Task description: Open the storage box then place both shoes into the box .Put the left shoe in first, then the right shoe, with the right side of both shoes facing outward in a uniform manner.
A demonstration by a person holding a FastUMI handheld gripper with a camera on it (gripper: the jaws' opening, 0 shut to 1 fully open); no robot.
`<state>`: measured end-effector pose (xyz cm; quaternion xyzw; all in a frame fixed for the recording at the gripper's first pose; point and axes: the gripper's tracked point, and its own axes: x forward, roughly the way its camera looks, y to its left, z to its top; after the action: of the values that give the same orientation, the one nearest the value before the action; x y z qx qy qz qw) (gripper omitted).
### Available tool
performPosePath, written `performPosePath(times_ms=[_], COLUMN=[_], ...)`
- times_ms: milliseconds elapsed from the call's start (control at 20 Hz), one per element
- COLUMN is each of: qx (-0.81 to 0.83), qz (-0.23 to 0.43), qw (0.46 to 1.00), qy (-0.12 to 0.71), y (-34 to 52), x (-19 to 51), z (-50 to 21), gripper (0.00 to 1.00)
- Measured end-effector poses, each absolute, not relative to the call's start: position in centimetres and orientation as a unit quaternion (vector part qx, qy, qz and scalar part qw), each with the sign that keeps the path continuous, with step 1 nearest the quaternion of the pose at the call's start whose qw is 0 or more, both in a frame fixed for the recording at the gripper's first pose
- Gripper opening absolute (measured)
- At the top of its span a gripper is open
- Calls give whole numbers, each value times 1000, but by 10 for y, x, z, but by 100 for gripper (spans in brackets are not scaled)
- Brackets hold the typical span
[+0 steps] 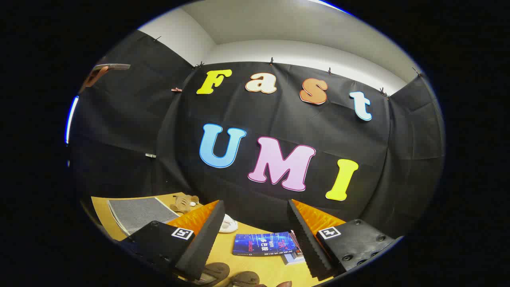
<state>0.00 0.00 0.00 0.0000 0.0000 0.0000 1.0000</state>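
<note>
My gripper [255, 203] is open and held above the wooden table [263, 267], pointing mostly at the booth wall, with nothing between its fingers. Two dark brown rounded pieces, possibly shoes [218, 272], lie close below the fingers, cut off by the near side of the view. A flat grey textured panel with a pale rim [137, 213], perhaps the storage box top, lies beyond the left finger. A small white object [228, 224] peeks out just behind the left finger; I cannot tell what it is.
A blue book [265, 244] lies on a small stack on the table between the fingers. A brown plush toy [185, 202] sits by the grey panel near the wall. A hand with a phone [104, 70] is high at the left. A fingertip [284, 284] shows close below.
</note>
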Motion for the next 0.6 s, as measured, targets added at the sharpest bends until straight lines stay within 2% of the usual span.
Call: performPosePath(times_ms=[600], qx=[10], qz=[-1], qw=[1000], qy=[13], y=[2], x=[-4], z=[-6], gripper=[97])
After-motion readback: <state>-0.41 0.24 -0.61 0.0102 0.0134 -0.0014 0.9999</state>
